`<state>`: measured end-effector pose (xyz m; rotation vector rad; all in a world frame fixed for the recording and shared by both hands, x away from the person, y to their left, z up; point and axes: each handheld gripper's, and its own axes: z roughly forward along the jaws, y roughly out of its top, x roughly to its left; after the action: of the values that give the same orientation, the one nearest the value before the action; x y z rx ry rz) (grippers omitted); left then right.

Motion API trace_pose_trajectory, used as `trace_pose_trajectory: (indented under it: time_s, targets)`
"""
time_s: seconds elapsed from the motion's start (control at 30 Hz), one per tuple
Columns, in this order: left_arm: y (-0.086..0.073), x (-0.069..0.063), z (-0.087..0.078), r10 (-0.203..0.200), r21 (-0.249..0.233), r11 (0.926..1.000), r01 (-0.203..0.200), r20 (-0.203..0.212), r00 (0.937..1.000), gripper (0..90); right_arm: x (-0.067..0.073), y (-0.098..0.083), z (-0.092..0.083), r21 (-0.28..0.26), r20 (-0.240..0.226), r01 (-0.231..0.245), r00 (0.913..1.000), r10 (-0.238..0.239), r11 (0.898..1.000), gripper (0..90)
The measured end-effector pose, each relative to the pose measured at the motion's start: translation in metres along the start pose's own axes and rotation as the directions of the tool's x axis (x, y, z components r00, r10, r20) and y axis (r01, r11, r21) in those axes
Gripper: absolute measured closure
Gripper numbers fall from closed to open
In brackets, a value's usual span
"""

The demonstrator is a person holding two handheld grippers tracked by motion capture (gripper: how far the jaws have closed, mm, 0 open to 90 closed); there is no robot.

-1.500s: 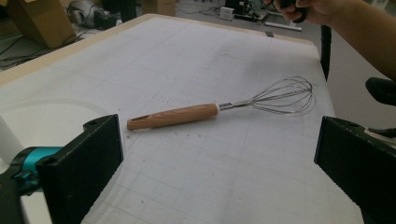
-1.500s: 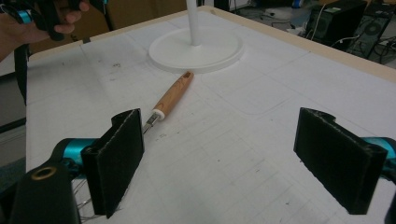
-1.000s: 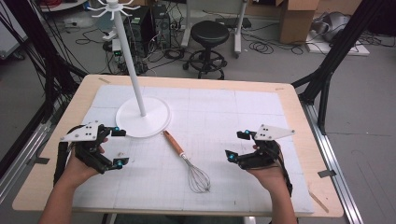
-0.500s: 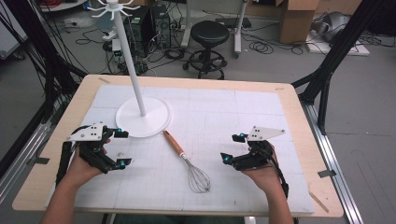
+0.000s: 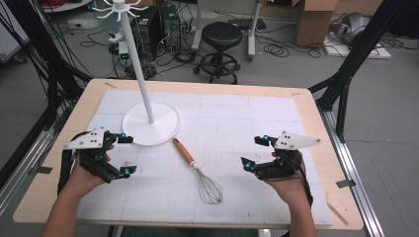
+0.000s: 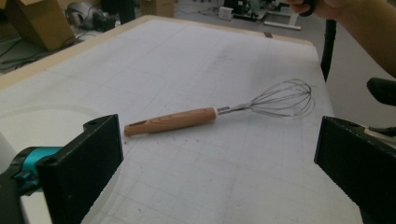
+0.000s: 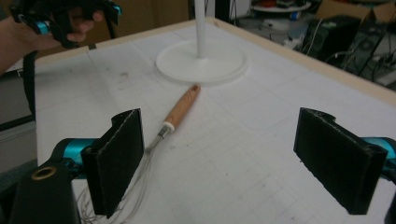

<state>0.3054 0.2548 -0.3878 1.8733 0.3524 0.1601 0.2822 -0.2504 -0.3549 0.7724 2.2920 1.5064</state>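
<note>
Surface (image 5: 276,106): white grid mat, work area.
Stand (image 5: 150,126): landmark, round base at far left.
Whisk (image 5: 197,170): flat just beside stand base, handle toward it, free for pickup.
Left tongs (image 5: 123,155), right tongs (image 5: 254,152): spread, empty, flanking whisk.

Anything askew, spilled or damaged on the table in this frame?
Nothing stands out. The whisk lies flat on the white mat, apart from the round base of the upright white stand. The left gripper and right gripper are both open and empty. No spills or damage are visible.
</note>
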Motion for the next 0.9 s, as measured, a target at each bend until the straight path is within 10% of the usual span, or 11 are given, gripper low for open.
trace_pose_trajectory:
  time_s: [0.9]
  targets:
    - [-0.0011,0.0017,0.0007,-0.005,0.000,1.0000,0.005,0.001,1.0000,1.8,-0.0025,-0.0038,0.0036,0.015,0.000,-0.009,1.0000,0.009,1.000,15.0]
